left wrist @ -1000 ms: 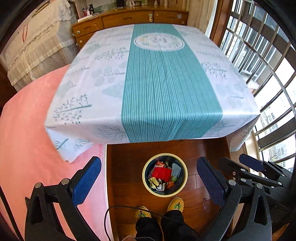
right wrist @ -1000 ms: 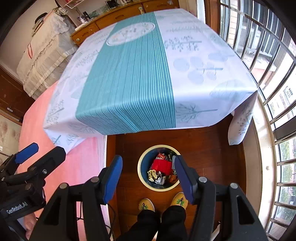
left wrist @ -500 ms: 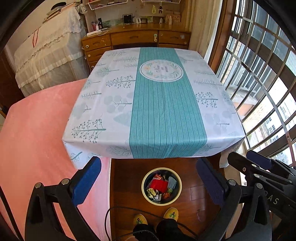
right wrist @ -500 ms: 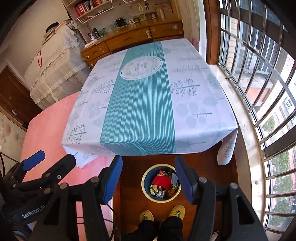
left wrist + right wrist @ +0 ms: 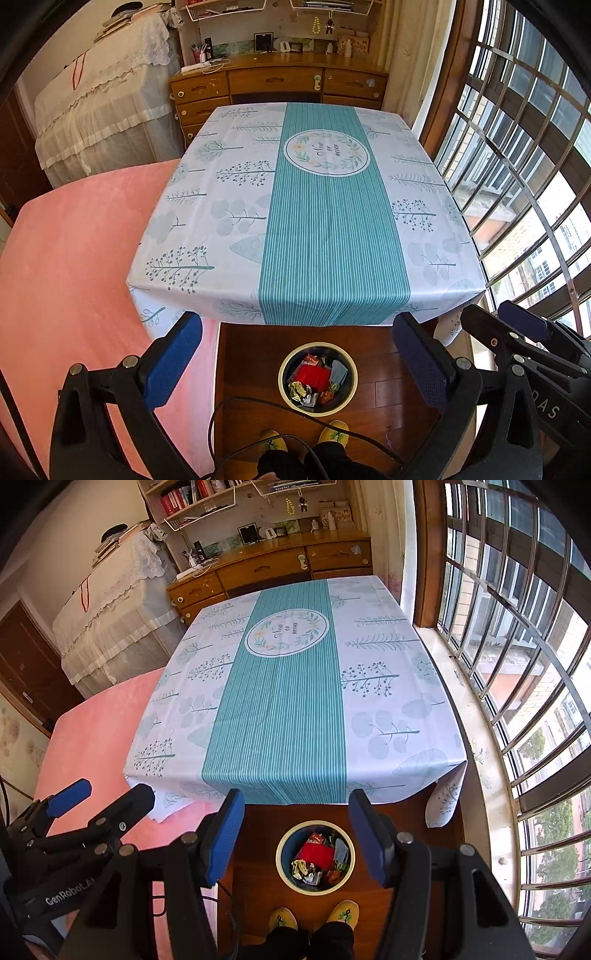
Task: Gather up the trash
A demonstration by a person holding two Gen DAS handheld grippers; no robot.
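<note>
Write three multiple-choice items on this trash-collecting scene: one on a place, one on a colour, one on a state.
1. Where does the trash bin stand?
A. on the table
B. on the wooden floor by the table's near edge
C. on the pink bed

2. What colour is the tablecloth's middle stripe?
A. teal
B. red
C. yellow

3. What state is the right claw in?
A. shut on a wrapper
B. open, holding nothing
C. shut empty

Key: 1 B, the bin sits on floorboards beside the person's slippers; 2 A, teal with thin white lines; 3 B, its fingers stand apart with nothing between.
</note>
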